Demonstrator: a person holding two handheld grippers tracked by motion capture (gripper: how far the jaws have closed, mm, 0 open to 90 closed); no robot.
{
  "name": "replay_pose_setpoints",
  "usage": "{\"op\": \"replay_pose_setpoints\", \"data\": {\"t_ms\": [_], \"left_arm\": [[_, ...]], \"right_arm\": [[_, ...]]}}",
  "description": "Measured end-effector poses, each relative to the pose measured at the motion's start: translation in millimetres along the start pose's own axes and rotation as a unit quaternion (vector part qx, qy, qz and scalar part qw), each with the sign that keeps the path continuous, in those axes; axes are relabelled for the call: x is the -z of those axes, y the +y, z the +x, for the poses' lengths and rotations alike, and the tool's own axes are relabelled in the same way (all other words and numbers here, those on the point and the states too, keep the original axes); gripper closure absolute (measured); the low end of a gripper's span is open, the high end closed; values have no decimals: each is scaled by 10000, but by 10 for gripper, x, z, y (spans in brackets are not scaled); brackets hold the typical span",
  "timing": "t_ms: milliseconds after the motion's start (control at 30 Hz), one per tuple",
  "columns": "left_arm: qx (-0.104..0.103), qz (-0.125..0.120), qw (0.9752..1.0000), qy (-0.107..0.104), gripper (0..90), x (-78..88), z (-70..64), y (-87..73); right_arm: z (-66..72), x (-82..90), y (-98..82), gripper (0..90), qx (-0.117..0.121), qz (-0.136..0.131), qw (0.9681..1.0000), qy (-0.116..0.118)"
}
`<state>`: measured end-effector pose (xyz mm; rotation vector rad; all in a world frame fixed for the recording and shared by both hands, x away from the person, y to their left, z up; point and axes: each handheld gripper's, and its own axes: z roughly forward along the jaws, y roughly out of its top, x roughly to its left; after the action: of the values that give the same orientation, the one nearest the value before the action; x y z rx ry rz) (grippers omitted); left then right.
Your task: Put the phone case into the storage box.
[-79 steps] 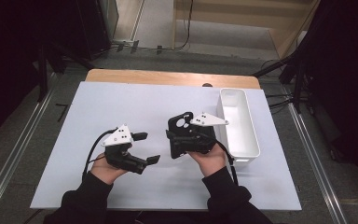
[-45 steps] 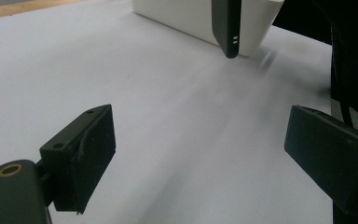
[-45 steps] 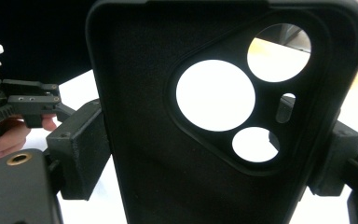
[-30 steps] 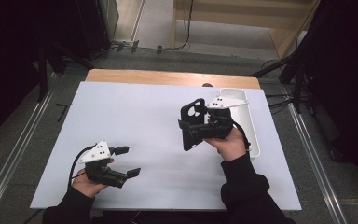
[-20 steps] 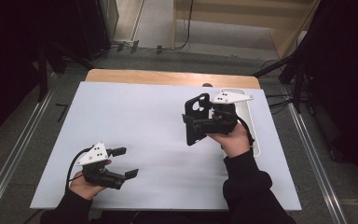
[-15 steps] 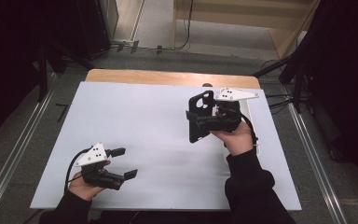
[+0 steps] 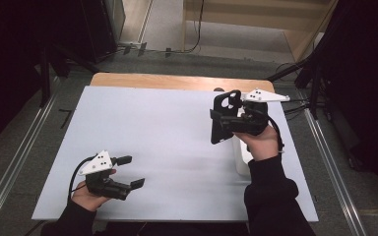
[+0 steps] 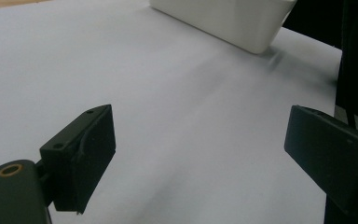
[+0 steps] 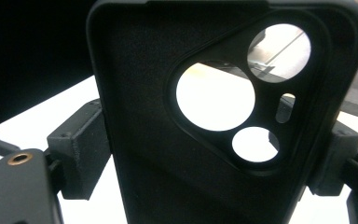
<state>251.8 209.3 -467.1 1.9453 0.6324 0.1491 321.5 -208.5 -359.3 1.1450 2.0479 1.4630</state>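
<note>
Gripped the black phone case (image 9: 214, 116) upright by both edges in the right claw (image 7: 224, 123) above the white bin (image 7: 241, 160), probably for dropping in, left claw (image 7: 128, 172) spread and idle near the tabletop (image 7: 167, 142).

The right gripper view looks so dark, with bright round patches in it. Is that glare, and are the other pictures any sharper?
No glare: in the right gripper view a black phone case sits close to the lens, and bright background shows through its camera cut-outs. The left gripper view has soft-edged jaws and a blurred white tray. The high view is evenly lit on the table, dark around it.
</note>
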Motion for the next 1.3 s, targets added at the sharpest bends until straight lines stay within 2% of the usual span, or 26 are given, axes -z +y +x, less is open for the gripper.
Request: {"op": "replay_pose_setpoints", "data": {"t_ms": [100, 267, 600, 700, 833, 1100, 1300], "left_arm": [[-10, -4, 10000, -2, 88, -7, -2, 2], [-5, -28, 10000, 9, 88, -1, 15, 10], [52, -61, 10000, 12, 88, -13, 22, 14], [56, -60, 10000, 11, 87, -12, 32, 12], [49, -82, 10000, 18, 88, -5, 38, 18], [61, -77, 9999, 38, 88, -5, 55, 23], [65, -81, 9999, 37, 88, -1, 59, 24]], "right_arm": [[-47, 39, -3, 143, -75, -61, 9999, -78], [-136, 96, -16, 143, -158, -91, 9992, -355], [-341, 235, -54, 143, -441, -218, 9958, -774], [-355, 225, -43, 143, -542, -238, 9943, -882], [-390, 195, -14, 143, -479, -222, 9933, -1030], [-538, 152, 79, 143, -494, -237, 9907, -1245], [-663, 108, 188, 143, -537, -275, 9894, -1319]]}}
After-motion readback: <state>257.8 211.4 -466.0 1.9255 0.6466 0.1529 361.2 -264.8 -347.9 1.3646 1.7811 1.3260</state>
